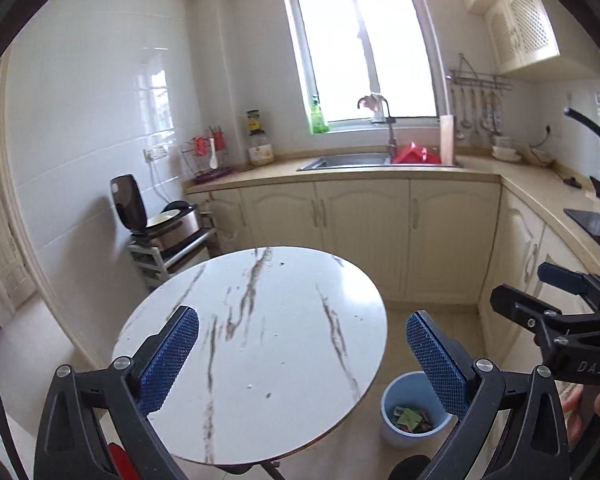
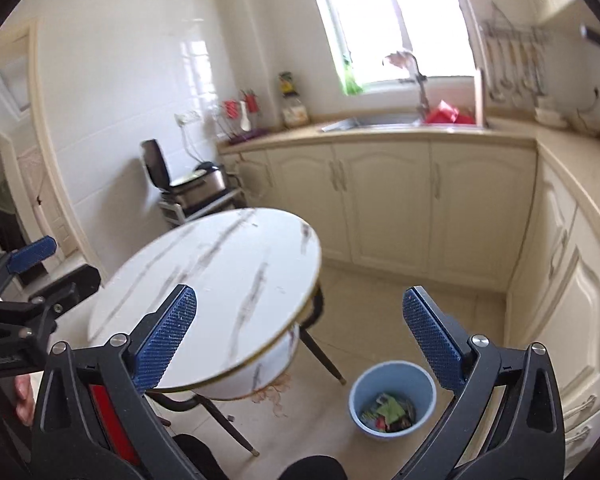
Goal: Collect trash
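My left gripper gapes empty over the round marble-veined table | my right gripper likewise spread, textured blue pads bare | crumpled wrappers lie in the round blue plastic bin (floor, beside the table's right edge).

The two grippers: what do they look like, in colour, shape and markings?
Both the left gripper and the right gripper have black angular frames with silver bolts and two flat fingers faced with blue dimpled pads. White letters "DAS" mark the right one's body. A red patch shows on each frame's left side.
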Available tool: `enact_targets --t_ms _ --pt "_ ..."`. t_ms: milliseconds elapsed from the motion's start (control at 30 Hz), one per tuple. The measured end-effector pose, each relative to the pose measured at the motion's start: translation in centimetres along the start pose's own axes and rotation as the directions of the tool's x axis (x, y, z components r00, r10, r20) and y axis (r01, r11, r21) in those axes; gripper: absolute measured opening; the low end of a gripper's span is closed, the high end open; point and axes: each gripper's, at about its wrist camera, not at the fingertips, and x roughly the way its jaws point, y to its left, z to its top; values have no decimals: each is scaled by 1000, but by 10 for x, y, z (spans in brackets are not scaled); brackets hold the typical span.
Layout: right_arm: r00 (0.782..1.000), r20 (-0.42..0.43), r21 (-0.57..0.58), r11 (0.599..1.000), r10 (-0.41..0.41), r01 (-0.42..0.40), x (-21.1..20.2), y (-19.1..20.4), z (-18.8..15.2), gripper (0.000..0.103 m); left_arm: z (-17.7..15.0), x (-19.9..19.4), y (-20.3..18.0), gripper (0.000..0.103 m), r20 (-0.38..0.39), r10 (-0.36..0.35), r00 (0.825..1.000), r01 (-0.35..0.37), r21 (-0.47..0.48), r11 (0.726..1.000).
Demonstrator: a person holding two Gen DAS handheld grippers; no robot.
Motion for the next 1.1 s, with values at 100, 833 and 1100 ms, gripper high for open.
enact_targets --t_ms 100,833,1100 --pt "999 44 -55 998 26 -24 -20 39 6 103 -25 -51 6 102 49 52 997 -50 -43 998" --pt "964 238 -260 964 114 -50 -120 166 15 103 -186 -255 11 102 310 226 923 -175 -183 967" --pt "950 302 -274 962 81 5 -135 176 14 103 -204 -250 21 102 335 222 916 -159 -204 966"
